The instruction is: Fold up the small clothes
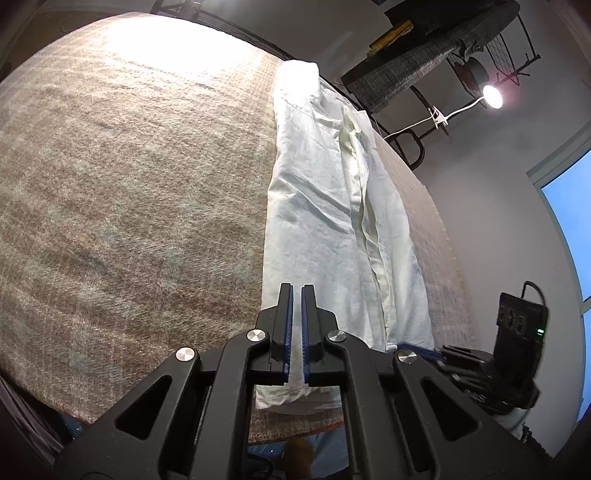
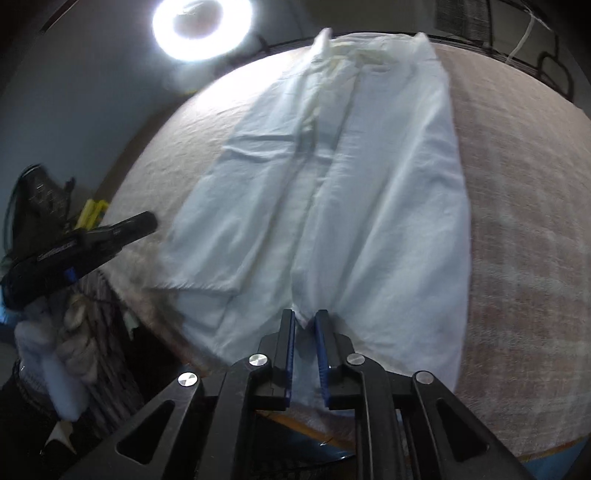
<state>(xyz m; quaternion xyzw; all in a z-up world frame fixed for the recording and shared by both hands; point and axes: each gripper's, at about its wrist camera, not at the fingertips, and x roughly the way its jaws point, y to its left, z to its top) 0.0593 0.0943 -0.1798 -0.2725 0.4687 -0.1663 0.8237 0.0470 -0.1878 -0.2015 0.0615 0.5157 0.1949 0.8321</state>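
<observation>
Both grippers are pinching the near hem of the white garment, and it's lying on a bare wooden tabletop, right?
Not quite. The left gripper and right gripper do pinch the near hem of the white garment, but the garment lies on a beige woven blanket, not bare wood. The left wrist view shows the weave plainly.

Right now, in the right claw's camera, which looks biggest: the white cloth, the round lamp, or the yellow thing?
1. White cloth
2. Round lamp, though it sits farther back
3. Yellow thing, partly hidden
</observation>
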